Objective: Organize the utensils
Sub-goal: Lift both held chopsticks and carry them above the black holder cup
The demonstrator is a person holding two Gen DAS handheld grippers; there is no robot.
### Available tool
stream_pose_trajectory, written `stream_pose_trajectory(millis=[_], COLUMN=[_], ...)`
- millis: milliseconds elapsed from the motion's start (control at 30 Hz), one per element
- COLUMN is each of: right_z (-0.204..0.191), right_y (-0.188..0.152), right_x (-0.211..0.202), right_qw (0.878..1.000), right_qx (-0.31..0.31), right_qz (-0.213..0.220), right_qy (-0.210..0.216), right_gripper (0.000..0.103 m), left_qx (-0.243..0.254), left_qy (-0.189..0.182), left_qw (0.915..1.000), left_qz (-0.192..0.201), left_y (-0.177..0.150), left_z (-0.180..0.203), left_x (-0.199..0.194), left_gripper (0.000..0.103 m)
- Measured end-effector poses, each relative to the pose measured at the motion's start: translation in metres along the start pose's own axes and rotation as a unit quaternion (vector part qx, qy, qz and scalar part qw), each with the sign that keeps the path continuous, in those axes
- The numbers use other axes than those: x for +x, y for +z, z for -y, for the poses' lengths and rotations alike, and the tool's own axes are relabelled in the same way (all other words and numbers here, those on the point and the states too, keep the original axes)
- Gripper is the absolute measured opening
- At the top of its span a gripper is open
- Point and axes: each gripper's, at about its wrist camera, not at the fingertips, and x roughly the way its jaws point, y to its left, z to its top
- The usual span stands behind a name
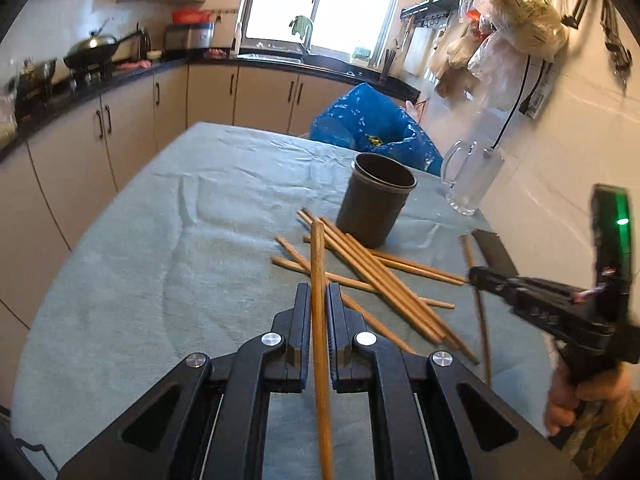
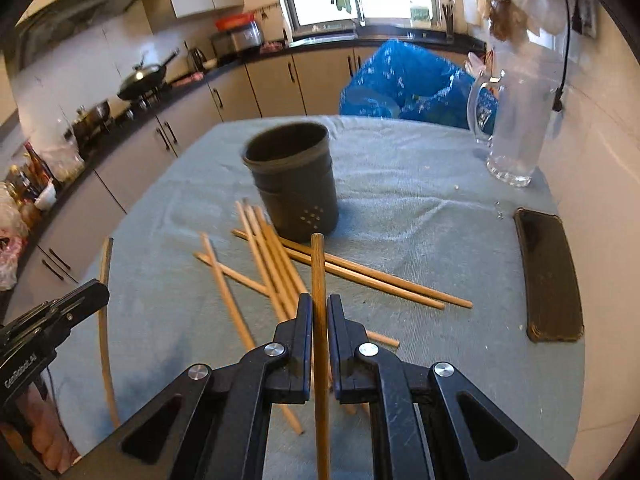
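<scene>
Left wrist, chopstick (image 1: 319, 280) clamped between left claw (image 1: 319, 292) jaws

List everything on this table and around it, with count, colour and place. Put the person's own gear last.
Holder: one, dark grey, upright mid-table.
Loose chopsticks: about ten, light wood, scattered on the cloth in front of the holder.
Cloth: one, pale blue-grey, covering the table.
Phone: one, black, flat at the table's right edge.
Glass jug: one, clear, far right by the wall.
Bag: one, blue, behind the table.
Wok: one, dark, on the counter stove.
Left gripper: black, jaws shut on a chopstick.
Right gripper: black, jaws shut on a second chopstick.
</scene>
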Motion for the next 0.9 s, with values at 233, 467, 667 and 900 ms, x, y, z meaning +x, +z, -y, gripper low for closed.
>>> stream_pose_trajectory(millis=[233,467,667,900], right_z=[-0.009,-0.011,-0.006,0.003], right_y=[0.001,0.042,0.091,0.142], right_x=[-0.052,-0.092,-0.108,-0.119], right_qw=[0.998,0.989,0.979,0.973], right_qx=[0.005,0.034,0.051,0.051], right_qz=[0.056,0.138,0.193,0.219], right_qy=[0.009,0.032,0.039,0.049], right_gripper=[0.007,0.007,0.007,0.007], left_qx=[-0.006,0.016,0.022,0.033], left_qy=[-0.018,-0.032,-0.054,-0.062], left_qw=[0.9996,0.9943,0.9873,0.9796], left_qz=[0.023,0.101,0.148,0.188], left_y=[0.017,0.073,0.129,0.189], left_z=[-0.005,0.014,0.029,0.050], left_x=[-0.020,-0.053,-0.058,-0.042], left_gripper=[0.007,0.007,0.007,0.007])
